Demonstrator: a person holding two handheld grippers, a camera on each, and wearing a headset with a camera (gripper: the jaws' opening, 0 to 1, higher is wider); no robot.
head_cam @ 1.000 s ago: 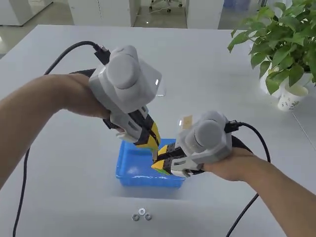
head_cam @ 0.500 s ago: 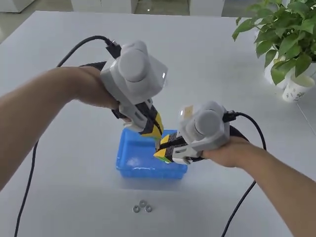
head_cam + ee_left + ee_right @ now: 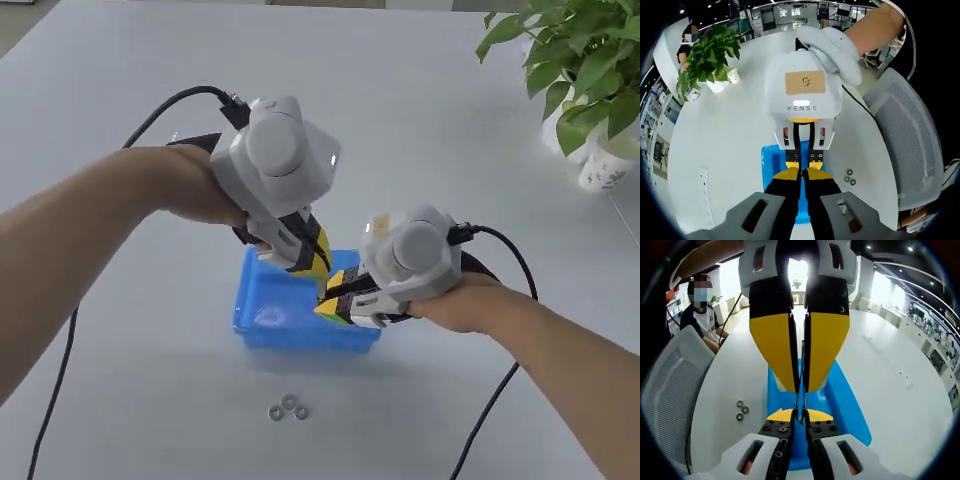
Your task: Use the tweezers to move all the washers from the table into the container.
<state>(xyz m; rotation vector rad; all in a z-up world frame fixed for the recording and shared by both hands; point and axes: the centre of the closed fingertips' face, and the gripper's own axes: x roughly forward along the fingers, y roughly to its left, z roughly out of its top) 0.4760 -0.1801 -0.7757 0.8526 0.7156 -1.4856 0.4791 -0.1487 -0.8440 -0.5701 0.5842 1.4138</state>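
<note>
Surface: white table (image 3: 450, 120), smooth top, spreading across the head view.
Item 1: blue container (image 3: 262, 322), 1 open rectangular tray, sitting near the table's middle.
Item 2: washers (image 3: 288, 408), 3 small metal rings, lying touching in a tight cluster on the bare top, just beside the container on the near side.
Item 3: potted plant (image 3: 585, 60), 1, leafy green, standing upright in a white pot (image 3: 607, 165) at the far right edge.

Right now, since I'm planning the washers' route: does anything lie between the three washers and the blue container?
Nothing visible does. Bare table separates the washers from the blue container's near wall. The left hand-held gripper and right hand-held gripper meet tip to tip above its opening.
</note>
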